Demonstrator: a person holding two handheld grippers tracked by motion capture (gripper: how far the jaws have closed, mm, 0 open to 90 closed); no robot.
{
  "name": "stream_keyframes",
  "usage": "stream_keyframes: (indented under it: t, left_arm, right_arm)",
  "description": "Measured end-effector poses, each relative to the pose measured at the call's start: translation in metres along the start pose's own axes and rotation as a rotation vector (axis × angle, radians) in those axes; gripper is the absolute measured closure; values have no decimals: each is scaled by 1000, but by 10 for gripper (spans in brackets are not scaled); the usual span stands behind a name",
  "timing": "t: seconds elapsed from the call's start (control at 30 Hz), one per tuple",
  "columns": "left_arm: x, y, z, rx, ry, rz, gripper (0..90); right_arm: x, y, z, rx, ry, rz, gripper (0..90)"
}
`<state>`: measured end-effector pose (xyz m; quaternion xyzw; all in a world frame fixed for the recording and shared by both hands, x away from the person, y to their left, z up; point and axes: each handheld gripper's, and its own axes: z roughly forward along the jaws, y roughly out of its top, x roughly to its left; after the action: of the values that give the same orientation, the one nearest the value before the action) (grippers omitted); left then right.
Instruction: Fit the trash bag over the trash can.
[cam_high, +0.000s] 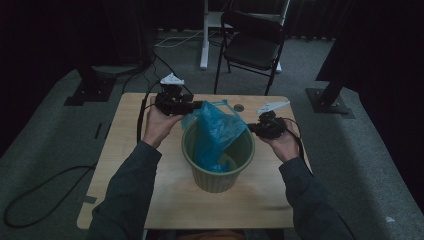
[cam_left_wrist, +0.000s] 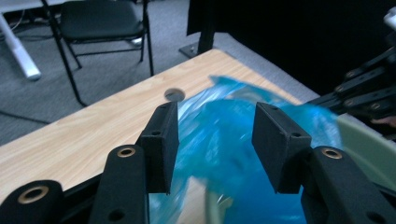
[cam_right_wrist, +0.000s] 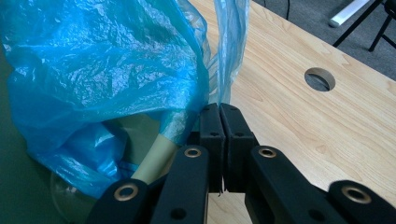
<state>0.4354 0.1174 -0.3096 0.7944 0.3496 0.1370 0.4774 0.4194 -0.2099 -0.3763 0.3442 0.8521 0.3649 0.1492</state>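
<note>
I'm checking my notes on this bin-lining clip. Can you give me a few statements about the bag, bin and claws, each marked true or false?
1. The right claw is shut on the blue bag. True.
2. The left claw is clamped shut. False: its jaws stand apart, with the bag behind them.
3. The green bin lies tipped on its side. False: it stands upright on the table.
4. The bag hangs partly inside the bin. True.
</note>
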Motion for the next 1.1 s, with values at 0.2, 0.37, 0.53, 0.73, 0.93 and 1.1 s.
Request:
stream_keyframes:
  t: [0.2,0.37,0.53,0.73,0.93,1.1]
  left_arm:
    - [-8,5,11,2,-24,15,467]
    - [-18,3,23,62,-9,38,497]
    - [-27,-5,24,97,-3,86,831]
    - [-45,-19,10,86,-34,140,889]
    - [-66,-38,0,95,-67,178,890]
    - [-79,-54,1,132,-98,206,889]
  right_arm:
    - [0,0,0,-1,-2,-3,887]
    - [0,-1,0,-2,2,0,888]
    - [-1,-2,0,0,3,6,887]
    - [-2,-4,0,-2,7,26,887]
    - [-4,-6,0,-3,2,47,887]
    - [-7,-6,-2,-1,0,67,887]
